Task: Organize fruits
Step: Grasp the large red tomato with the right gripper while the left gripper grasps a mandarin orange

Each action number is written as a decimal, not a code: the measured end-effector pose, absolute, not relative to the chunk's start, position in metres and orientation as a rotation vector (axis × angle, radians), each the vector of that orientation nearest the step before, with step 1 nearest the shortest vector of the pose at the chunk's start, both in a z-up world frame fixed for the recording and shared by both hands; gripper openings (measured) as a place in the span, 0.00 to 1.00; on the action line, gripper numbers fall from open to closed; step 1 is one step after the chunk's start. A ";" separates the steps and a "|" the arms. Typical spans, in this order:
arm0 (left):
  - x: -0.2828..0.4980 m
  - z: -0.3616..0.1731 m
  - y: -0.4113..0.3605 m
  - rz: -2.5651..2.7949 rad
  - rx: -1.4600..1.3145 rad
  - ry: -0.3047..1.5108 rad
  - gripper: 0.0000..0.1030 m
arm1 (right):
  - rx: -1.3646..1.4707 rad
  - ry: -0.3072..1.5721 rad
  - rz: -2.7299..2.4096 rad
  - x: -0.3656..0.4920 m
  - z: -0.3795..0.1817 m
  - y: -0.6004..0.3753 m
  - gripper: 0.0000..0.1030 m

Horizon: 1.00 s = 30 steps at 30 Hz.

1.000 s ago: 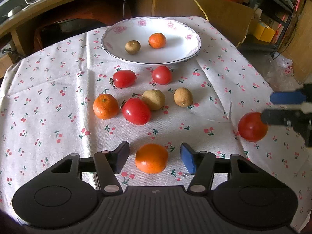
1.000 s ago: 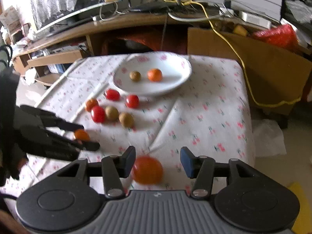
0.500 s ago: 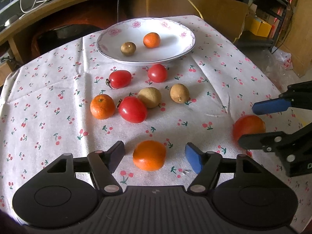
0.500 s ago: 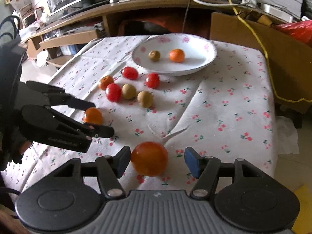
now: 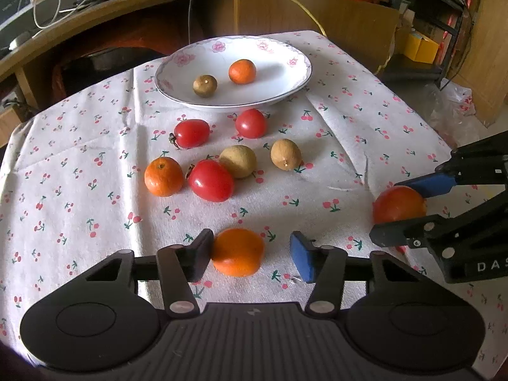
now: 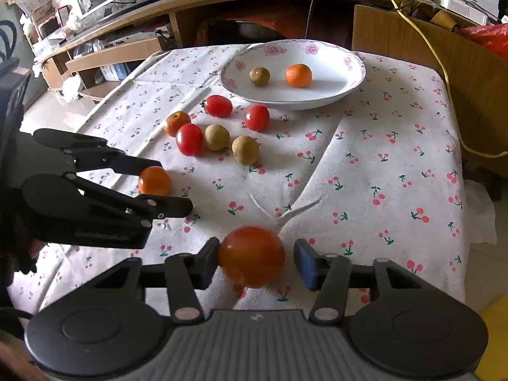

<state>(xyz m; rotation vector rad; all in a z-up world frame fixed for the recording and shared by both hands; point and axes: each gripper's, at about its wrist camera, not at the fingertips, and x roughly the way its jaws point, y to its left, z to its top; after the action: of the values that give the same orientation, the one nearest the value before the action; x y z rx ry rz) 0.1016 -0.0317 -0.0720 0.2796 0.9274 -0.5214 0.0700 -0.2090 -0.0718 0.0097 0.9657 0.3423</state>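
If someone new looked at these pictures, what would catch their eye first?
Two grippers closing on fruit at the table's near edge: the left gripper around an orange, the right gripper around a big tomato. Beyond, loose fruit lies before a flowered plate holding two pieces.

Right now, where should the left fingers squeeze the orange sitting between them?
Squeeze the orange across its round middle, from its two sides. The closing left gripper already straddles it from the near edge: one pad touches, the blue pad has a gap.
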 end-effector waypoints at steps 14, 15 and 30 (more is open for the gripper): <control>0.097 -0.071 -0.028 -0.518 0.278 0.933 0.69 | -0.079 0.958 0.359 0.066 -0.074 -0.196 0.58; 0.097 -0.071 -0.028 -0.518 0.279 0.934 0.69 | -0.091 0.954 0.358 0.065 -0.074 -0.195 0.58; 0.099 -0.067 -0.035 -0.523 0.277 0.974 0.42 | -0.092 0.947 0.301 0.063 -0.069 -0.194 0.55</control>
<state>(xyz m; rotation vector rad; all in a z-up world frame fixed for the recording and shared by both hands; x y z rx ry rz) 0.0987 -0.0352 -0.0668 0.2771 0.9740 -0.5234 0.0633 -0.1938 -0.0685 -0.0916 0.9467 0.3008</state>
